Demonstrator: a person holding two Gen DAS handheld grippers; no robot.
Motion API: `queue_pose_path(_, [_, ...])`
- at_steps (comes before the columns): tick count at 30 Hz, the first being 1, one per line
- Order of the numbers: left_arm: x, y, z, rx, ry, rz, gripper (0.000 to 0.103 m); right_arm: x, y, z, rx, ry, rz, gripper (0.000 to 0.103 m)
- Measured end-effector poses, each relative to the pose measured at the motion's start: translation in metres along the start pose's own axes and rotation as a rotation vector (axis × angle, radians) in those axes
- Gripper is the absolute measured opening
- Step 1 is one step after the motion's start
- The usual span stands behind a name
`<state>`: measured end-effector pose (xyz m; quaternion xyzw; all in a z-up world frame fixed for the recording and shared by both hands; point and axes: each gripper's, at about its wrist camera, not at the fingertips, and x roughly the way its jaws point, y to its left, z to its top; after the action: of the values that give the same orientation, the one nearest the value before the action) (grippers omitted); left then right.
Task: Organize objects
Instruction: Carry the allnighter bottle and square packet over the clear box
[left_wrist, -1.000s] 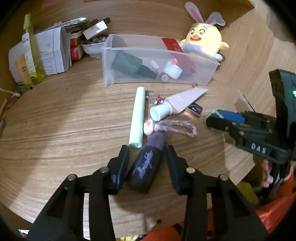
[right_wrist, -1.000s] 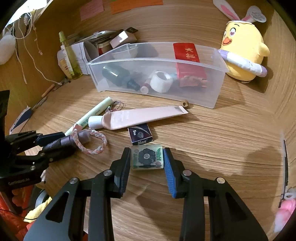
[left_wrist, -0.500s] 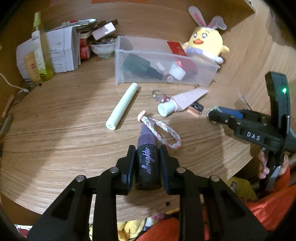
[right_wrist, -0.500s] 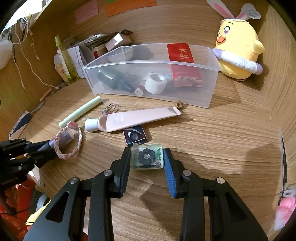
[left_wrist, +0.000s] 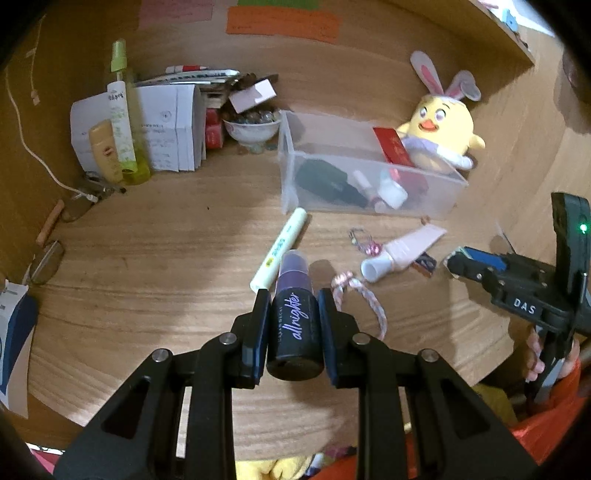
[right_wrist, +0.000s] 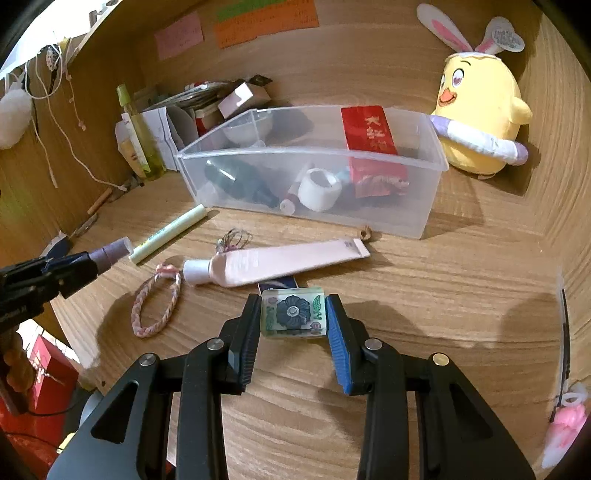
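Spray bottle (left_wrist: 294, 325) clamped in left tongs (left_wrist: 293, 325), tile (right_wrist: 293, 313) in right tongs (right_wrist: 293, 317), bracelet (left_wrist: 364, 301) beside.

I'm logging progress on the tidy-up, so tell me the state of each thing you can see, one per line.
Left gripper: shut on the purple spray bottle.
Right gripper: shut on the flower tile.
Clear bin: open-topped, partly filled.
Pink tube: capped, lying on the desk.
Braided bracelet: flat on the desk.
Green stick: lying loose.
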<state>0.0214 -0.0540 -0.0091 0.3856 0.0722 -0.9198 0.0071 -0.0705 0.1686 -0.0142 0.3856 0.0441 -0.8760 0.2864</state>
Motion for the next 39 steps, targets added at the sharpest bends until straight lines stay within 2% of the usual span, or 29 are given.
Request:
queue_pose_path(10, [0.003,-0.004,0.032,0.008,-0.077,-0.008,0.025,-0.02,-0.003,0.029,-0.002,-0.092,-0.019,0.032])
queue_pose_path(24, [0.004,-0.032,0.081,0.059,-0.19,-0.047,0.025,-0.031,-0.012,0.07,-0.008,-0.19,-0.038,0.032])
queue_pose_path(32, [0.017,-0.036,0.104,0.041,-0.205,-0.072,0.025,-0.029,-0.021,0.092,-0.008,-0.226,-0.049,0.032])
queue_pose_path(39, [0.036,-0.046,0.122,0.056,-0.197,-0.072,0.025,-0.014,-0.033,0.106,-0.002,-0.217,-0.062,0.032])
